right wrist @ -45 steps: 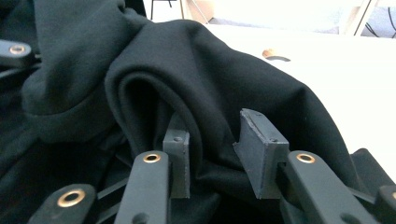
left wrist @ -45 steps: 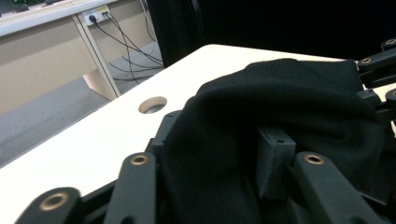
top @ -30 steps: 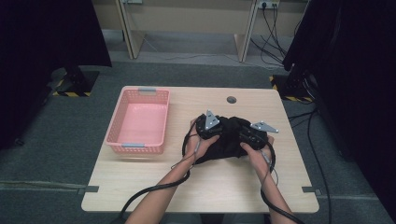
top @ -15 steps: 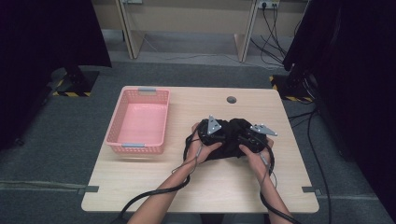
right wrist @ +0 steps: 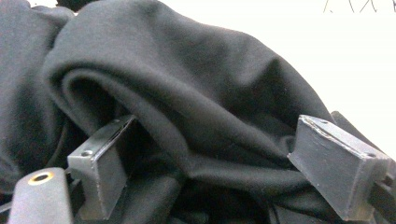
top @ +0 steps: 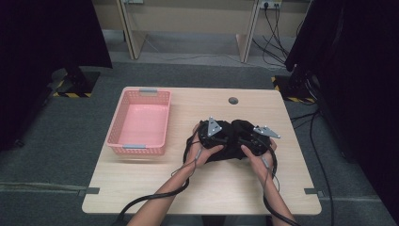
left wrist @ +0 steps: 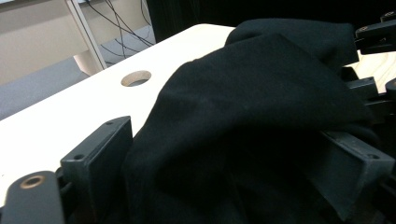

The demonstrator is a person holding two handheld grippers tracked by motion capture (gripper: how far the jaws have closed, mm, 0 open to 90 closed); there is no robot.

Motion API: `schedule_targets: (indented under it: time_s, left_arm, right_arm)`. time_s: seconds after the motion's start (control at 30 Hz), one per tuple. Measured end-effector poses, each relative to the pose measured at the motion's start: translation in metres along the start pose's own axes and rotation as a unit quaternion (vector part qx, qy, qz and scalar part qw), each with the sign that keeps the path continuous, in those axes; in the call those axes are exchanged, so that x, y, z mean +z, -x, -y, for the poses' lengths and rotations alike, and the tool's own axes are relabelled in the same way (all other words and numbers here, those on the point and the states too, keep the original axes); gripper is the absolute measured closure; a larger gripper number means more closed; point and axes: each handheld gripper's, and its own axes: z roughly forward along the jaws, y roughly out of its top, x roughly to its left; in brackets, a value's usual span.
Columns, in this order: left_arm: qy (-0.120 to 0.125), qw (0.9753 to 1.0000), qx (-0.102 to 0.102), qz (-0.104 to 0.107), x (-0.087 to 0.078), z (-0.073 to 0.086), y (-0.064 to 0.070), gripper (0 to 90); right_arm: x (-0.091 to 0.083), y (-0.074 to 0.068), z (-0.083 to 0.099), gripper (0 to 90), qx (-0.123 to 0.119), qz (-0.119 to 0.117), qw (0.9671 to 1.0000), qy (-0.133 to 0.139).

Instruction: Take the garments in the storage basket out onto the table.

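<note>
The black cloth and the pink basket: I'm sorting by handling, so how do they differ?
The black cloth is soft, dark and bunched in a heap; the pink basket is rigid, pale and keeps its boxy shape. The cloth lies between both grippers' open jaws; the basket stands apart, untouched. Both rest on the table.

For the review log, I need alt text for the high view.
Two hand-held grippers, left and right, press into a bunched black fabric garment on a light wooden table. A pink plastic mesh basket sits to its left.
</note>
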Motion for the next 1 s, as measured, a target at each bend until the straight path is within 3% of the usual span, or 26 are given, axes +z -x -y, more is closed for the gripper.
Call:
schedule_targets:
  time_s: [0.23, 0.33, 1.0]
  left_arm:
    - [0.001, 1.0, -0.003, 0.002, -0.009, -0.001, -0.001, 7.7]
    - [0.003, 1.0, -0.007, 0.004, -0.015, 0.0, -0.002, 7.5]
    - [0.013, 0.9999, -0.005, 0.01, -0.053, -0.001, -0.008, 7.5]
  right_arm:
    - [-0.005, -0.003, -0.001, 12.3, 0.003, -0.003, 1.0, 0.009]
    - [-0.008, -0.005, -0.002, 5.5, 0.005, 0.001, 0.9999, 0.011]
    - [-0.017, -0.012, -0.003, 4.1, 0.002, -0.023, 0.9997, 0.002]
